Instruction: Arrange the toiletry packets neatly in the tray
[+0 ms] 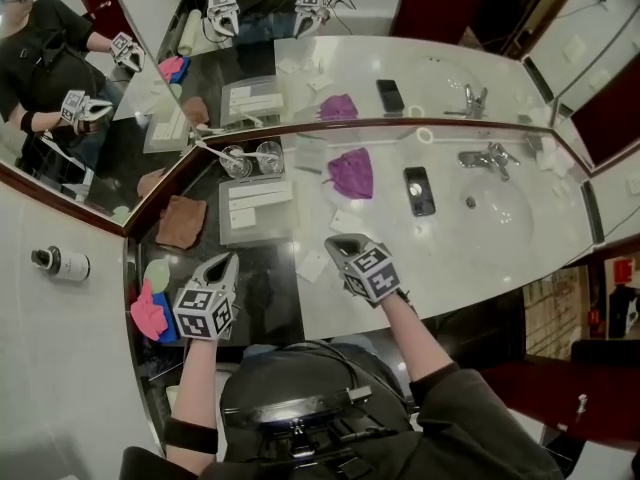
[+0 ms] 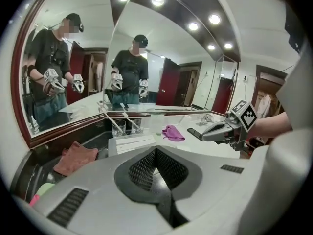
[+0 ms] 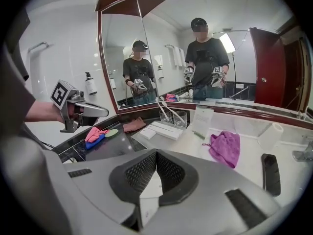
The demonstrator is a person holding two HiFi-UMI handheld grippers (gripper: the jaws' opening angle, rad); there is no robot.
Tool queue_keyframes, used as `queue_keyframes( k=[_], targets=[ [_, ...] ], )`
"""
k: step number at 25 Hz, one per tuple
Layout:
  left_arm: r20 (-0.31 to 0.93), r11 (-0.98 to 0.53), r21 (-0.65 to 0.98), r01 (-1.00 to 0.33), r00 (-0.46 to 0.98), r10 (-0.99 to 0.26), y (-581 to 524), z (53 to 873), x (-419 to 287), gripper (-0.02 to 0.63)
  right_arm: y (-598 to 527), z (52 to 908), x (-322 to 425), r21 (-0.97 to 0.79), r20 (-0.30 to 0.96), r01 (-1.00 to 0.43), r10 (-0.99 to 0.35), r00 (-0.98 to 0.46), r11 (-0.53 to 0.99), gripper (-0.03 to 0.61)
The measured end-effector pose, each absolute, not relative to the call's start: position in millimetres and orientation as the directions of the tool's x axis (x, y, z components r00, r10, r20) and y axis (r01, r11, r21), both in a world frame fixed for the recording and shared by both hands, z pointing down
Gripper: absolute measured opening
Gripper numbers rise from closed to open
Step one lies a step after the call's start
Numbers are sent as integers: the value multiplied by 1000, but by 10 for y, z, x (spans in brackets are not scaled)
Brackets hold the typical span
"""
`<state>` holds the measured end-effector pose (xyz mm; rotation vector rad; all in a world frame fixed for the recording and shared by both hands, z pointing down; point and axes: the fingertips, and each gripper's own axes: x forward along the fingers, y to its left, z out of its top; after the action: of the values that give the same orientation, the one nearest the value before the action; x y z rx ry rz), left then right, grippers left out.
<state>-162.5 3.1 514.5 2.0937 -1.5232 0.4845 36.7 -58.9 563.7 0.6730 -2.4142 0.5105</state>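
Mirrors [image 1: 120,98] wrap the back and left of a bathroom counter [image 1: 440,268], which is white stone around the sink [image 1: 500,213] and dark toward its left end. Against the back edge, where dark meets white, sits the tray [image 1: 228,233]. Long white toiletry packets [image 1: 258,196] lie side by side across it, and two glasses [image 1: 250,159] stand just behind.

A loose packet [image 1: 312,265] lies on the white stone nearer the front edge, between the tray and the right gripper [image 1: 336,242]. Both tools hover above the front edge, touching nothing. The left gripper [image 1: 228,260] hangs over the dark part with its tongs pressed together on nothing. The right one's tongs are likewise together, with nothing pinched.

Held low and aimed toward the tray, they seem poised to pick a target. That is probably the stray packet by the right tips, since the tray's contents already look fairly square.
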Motion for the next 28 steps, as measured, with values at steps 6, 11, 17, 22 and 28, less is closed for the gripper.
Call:
queue_keyframes(
  k=[6,11,17,22,28],
  targets=[
    [581,-330,171,-928,366,-727,-18,5295,-1377,0,-721,5842,573,-165,656,-617,-382,-651,769,42],
    [612,-391,149,-908,395,-685,-125,5493,-1192,0,-858,6038,730,-95,733,-601,-352,-582,794,168],
    [631,-441,134,-888,419,-653,-335,5576,-980,0,-1085,6433,842,-11,818,-524,-293,-494,852,272],
    [631,-482,120,-868,442,-638,-539,5563,-780,0,-1270,6833,897,41,893,-397,-212,-398,917,359],
    [626,-498,125,-858,458,-631,-648,5530,-630,0,-1352,7222,989,22,946,-259,-103,-307,966,359]
  ],
)
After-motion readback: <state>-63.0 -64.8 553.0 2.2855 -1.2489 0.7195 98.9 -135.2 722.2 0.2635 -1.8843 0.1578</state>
